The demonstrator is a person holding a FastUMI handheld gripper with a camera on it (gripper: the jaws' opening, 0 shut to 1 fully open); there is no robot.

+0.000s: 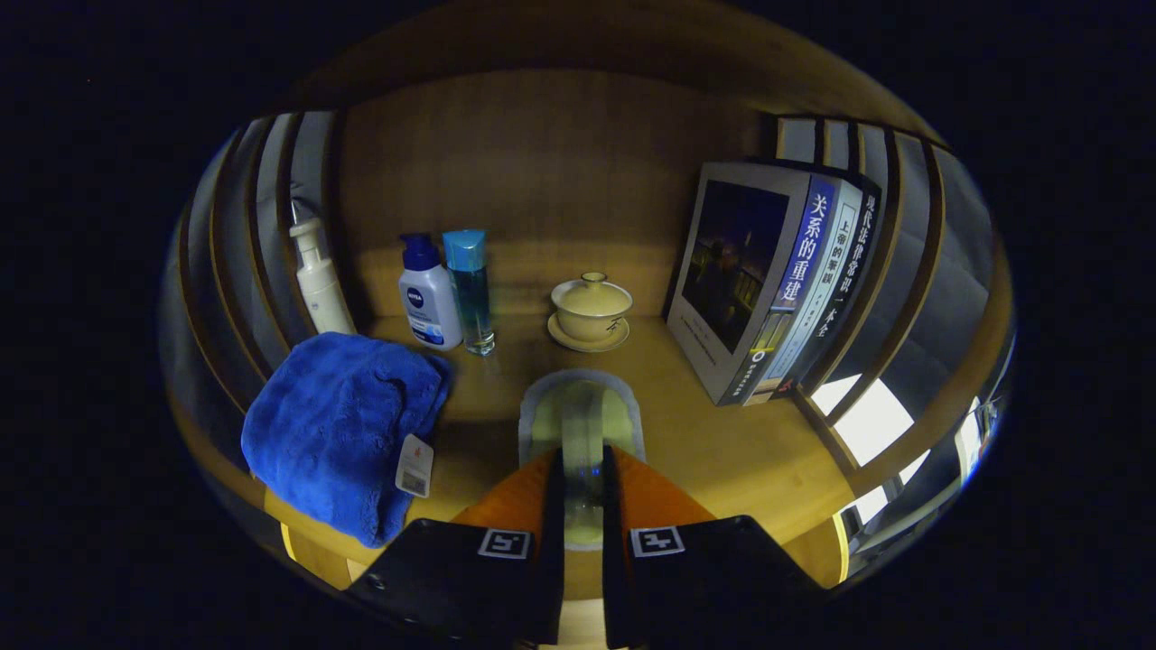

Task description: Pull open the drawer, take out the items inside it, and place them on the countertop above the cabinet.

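Gripper: fingers drawn close together, a narrow slot between them. In that slot sits a clear, pale greenish glass-like item, upright, both fingers pressing its sides. Its base is hidden, so contact with the wooden countertop cannot be told.

Beyond the fingers: cream lidded tea bowl on saucer. To its left, tall blue-capped clear bottle, white blue-capped lotion bottle touching it, then cream pump dispenser. Folded blue towel nearer, overhanging the edge. Right: leaning row of books.
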